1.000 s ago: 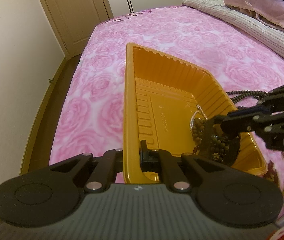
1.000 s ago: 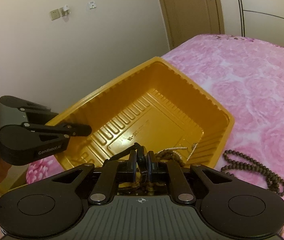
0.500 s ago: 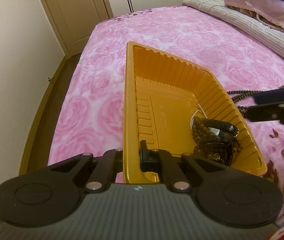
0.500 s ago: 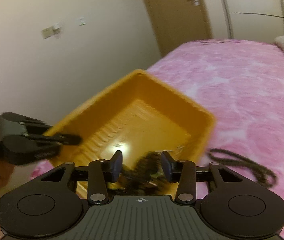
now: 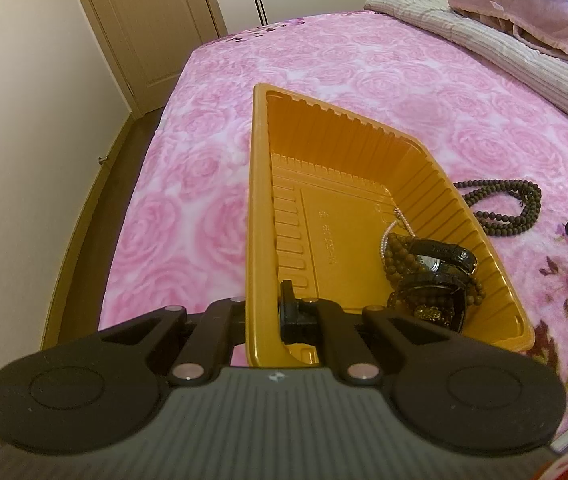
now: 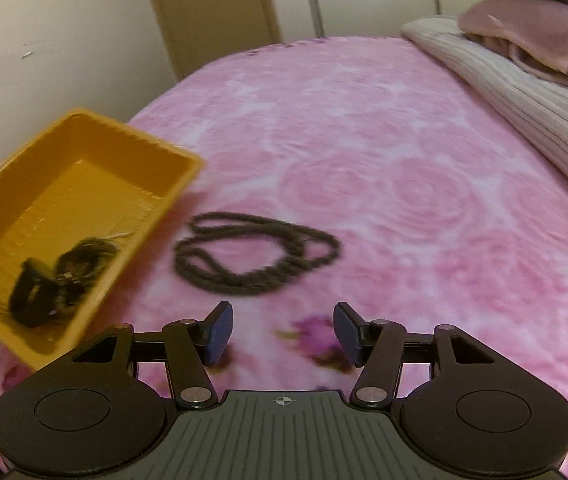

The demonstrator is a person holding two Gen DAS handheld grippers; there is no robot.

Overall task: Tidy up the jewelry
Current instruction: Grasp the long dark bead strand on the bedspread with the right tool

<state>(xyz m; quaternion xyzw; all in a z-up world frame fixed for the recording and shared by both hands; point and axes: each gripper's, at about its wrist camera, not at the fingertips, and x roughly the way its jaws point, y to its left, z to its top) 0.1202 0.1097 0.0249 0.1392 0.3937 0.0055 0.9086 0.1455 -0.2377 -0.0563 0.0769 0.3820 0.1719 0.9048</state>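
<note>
Clamping the near wall of the orange tray (image 5: 261,208), the left gripper (image 5: 271,312) is seen shut on it; a watch and bracelets (image 5: 430,276) are held inside, right corner. From the right wrist, the right gripper (image 6: 279,330) is shown spread and empty, with the dark bead necklace (image 6: 255,258) lying on the pink bedspread (image 6: 404,160) just ahead, slightly left, its long axis crosswise, nearer this gripper.

A bed (image 5: 324,64) with a pink rose cover carries a striped blanket (image 5: 524,68) and pink pillow (image 5: 524,12), beyond them a brown door (image 5: 155,20).
</note>
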